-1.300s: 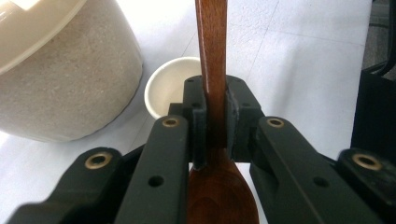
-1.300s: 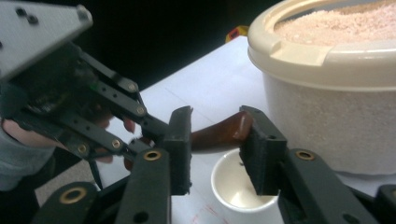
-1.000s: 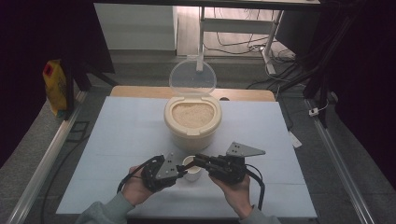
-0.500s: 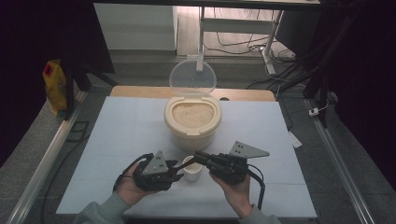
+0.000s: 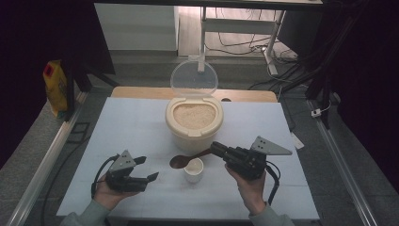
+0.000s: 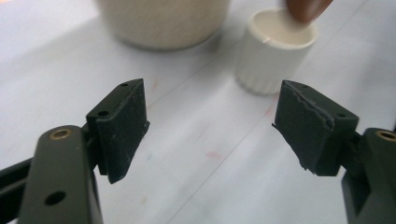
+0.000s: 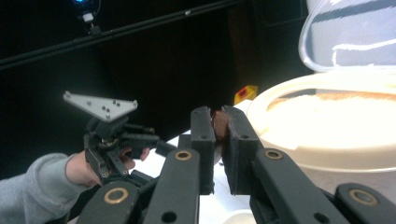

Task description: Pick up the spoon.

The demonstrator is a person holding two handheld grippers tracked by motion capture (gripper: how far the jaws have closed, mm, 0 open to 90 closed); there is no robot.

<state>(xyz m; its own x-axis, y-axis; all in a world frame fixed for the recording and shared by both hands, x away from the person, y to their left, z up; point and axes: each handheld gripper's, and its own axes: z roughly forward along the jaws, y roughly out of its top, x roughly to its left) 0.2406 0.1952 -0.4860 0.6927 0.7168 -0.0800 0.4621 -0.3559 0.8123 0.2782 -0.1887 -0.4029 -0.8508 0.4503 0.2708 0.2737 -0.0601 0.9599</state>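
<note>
- Wooden spoon: judged light, stiff, smooth; best held at the handle end. Its bowl hung at the rim of the white cup, between the rice container and the desk's near edge.
- Right gripper: fingers clenched on the spoon handle.
- White cup: judged small, light, easily tipped; best steadied by its ribbed side.
- Left gripper: fingers released, nothing between them.
- Change: a second earlier the left gripper sat at the cup; its jaws had just been opening and it drew away leftward.
</note>
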